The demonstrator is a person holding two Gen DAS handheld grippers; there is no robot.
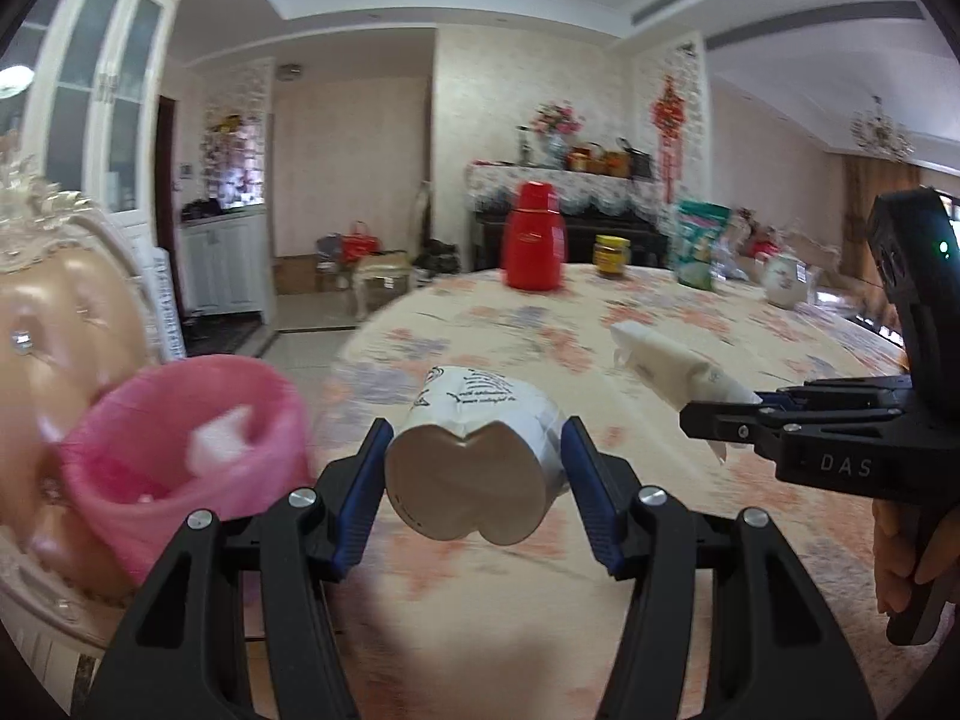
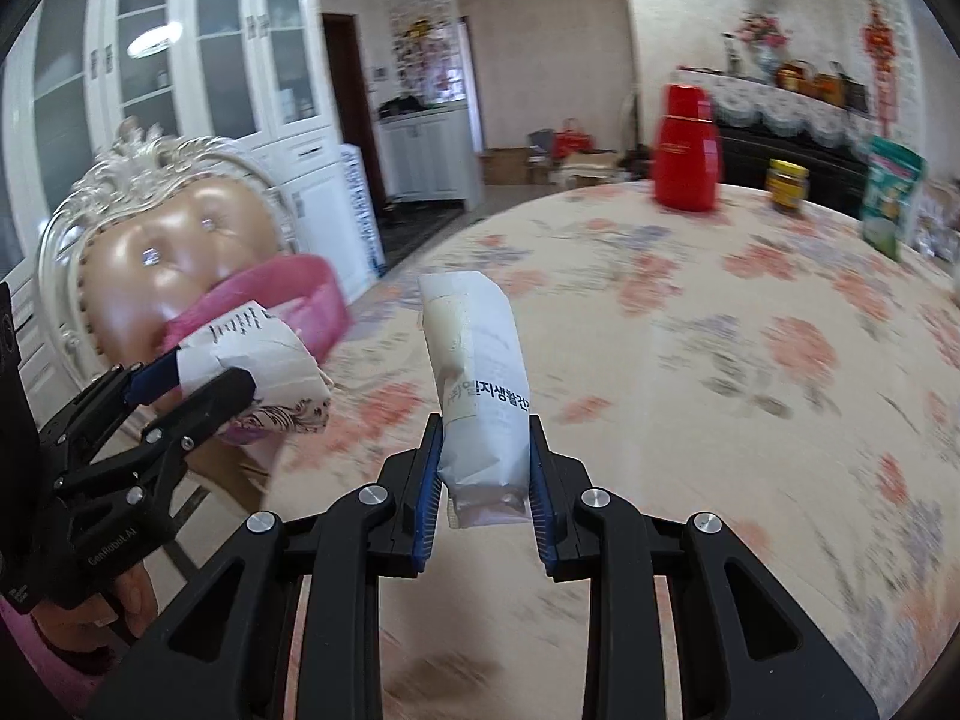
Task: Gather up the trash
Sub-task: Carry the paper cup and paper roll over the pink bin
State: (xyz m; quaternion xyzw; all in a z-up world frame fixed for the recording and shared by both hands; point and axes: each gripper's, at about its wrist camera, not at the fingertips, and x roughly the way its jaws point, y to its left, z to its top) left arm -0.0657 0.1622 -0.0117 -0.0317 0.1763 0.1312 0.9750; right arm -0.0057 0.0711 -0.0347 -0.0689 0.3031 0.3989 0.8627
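Note:
My left gripper (image 1: 477, 456) is shut on a crushed white paper cup (image 1: 474, 456) with black print, held above the flowered table (image 1: 690, 516). A pink trash bin (image 1: 180, 450) sits to its left on a chair, with white scraps inside. My right gripper (image 2: 483, 462) is shut on a white wrapper with Korean print (image 2: 477, 384), held above the table. The right gripper also shows in the left wrist view (image 1: 720, 414), still clamped on the wrapper (image 1: 672, 360). The left gripper (image 2: 192, 384) with the cup (image 2: 264, 372) shows in the right wrist view, in front of the pink bin (image 2: 282, 294).
A red thermos (image 1: 534, 237), a yellow-lidded jar (image 1: 612, 255), a green packet (image 1: 699, 243) and a white teapot (image 1: 786, 279) stand at the table's far side. An ornate chair (image 2: 150, 228) stands left of the table. White cabinets (image 2: 180, 60) line the wall behind.

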